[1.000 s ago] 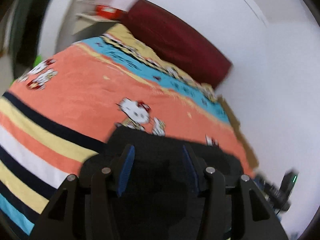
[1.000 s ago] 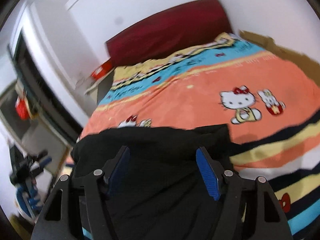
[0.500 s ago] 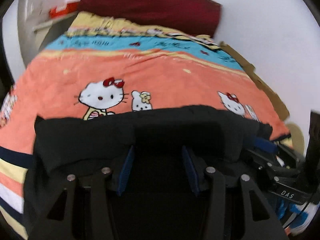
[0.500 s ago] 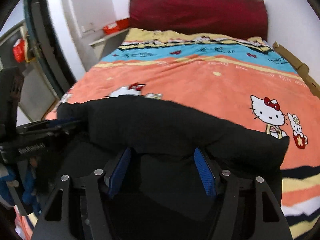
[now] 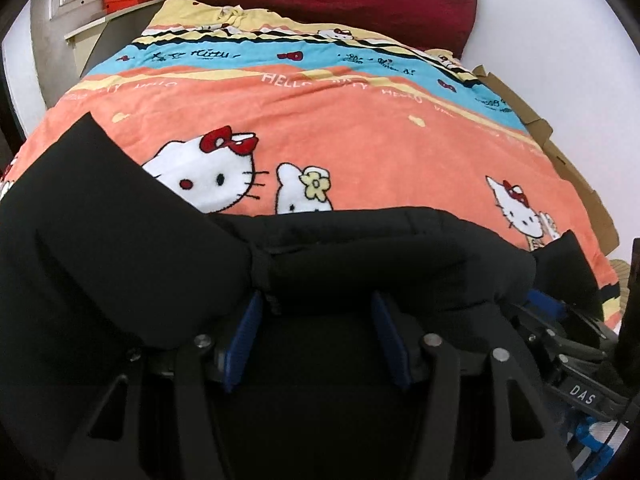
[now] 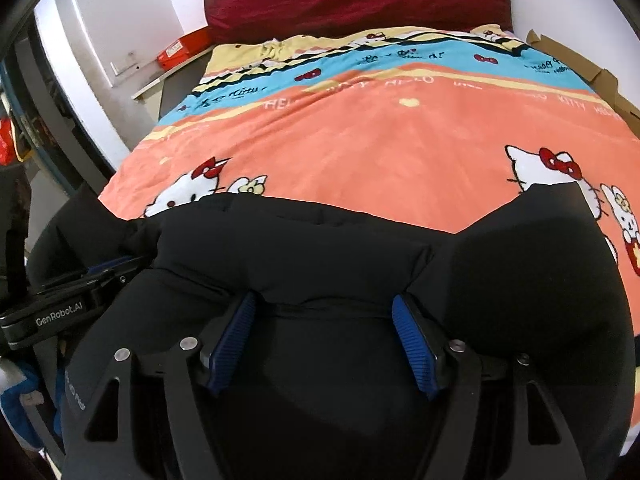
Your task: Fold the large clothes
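The fingertips of the left gripper are hiding under a thick fold of the black garment. Its jaws have just been opening, with cloth between them; whether they are pinching it I cannot tell. The right gripper is the same: tips covered, grasp unclear. The garment is lying on the bedspread at 6 o'clock. Only the right view is showing the left tool at 9 o'clock; the left view is showing its partner at 4 o'clock.
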The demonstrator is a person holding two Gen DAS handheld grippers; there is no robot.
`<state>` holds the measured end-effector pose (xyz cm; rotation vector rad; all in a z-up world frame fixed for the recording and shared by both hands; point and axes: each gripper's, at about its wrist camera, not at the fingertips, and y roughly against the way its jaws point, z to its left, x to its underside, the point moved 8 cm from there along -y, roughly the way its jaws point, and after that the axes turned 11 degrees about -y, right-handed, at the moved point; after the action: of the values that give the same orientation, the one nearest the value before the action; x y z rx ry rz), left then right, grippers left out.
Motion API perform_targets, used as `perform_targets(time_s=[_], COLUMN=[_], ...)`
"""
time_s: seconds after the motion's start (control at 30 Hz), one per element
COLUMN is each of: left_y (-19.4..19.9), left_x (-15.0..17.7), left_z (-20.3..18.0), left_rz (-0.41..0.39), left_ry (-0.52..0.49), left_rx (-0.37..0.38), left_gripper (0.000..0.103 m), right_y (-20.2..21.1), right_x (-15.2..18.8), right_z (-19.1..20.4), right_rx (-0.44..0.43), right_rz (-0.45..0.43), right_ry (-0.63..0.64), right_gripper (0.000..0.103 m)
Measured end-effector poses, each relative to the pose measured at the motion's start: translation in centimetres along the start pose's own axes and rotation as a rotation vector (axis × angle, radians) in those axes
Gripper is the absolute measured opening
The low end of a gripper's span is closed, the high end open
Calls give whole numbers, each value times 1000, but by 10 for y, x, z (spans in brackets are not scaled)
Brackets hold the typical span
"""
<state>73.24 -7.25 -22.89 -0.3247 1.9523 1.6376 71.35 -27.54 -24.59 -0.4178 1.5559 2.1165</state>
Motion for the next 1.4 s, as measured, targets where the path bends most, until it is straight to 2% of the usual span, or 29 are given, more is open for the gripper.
perform_targets(time_s=[0.1, 0.2, 0.33, 0.37, 0.47, 0.5, 0.57, 0.73, 0.83, 0.93, 1.03, 1.07, 1.13, 1.2, 1.27, 1.33, 1.4], left_y=[11, 44, 91, 98, 84, 75, 55, 36, 30, 32, 56, 69, 94, 107, 104, 95, 84], left_x=[2, 6, 11, 15, 30, 36, 46, 44, 46, 45, 45, 47, 52, 64, 80, 94, 105], left_z=[-2, 1, 28, 41, 75, 82, 91, 85, 87, 86, 90, 91, 95, 98, 102, 110, 119], left_rz=[7, -29, -93, -90, -8, 18, 35, 9, -3, 11, -11, -33, -72, -72, -45, -21, -31], left_ry=[-23, -39, -33, -35, -27, -4, 75, 61, 77, 85, 112, 119, 105, 89, 84, 73, 118], left_rx=[-23, 0, -25, -57, -171, -173, -90, -98, -101, -111, -106, -95, -92, -81, -69, -96, -82], left_gripper=[56, 56, 56, 56, 56, 56, 57, 61, 62, 63, 63, 62, 62, 62, 63, 63, 65], right_y=[5, 32, 83, 88, 81, 73, 56, 34, 28, 27, 43, 55, 77, 97, 102, 96, 86], right_x=[1, 4, 11, 13, 22, 23, 27, 26, 25, 24, 25, 26, 31, 41, 52, 62, 68], right_z=[3, 9, -2, -7, -35, -43, -56, -66, -73, -74, -72, -70, -66, -62, -61, -65, -71], right_rx=[36, 43, 23, 27, 78, 88, 57, 30, 10, 37, 95, 97, 90, 52, 16, 20, 17], right_rz=[13, -6, -84, -87, -57, -43, -6, -10, -12, -9, -16, -32, -65, -84, -79, -71, -70], right_ry=[9, 27, 31, 31, 21, -2, -67, -108, -139, -151, -142, -126, -94, -84, -90, -80, -86], right_gripper=[70, 71, 71, 71, 71, 71, 73, 80, 81, 82, 79, 75, 75, 75, 75, 75, 75])
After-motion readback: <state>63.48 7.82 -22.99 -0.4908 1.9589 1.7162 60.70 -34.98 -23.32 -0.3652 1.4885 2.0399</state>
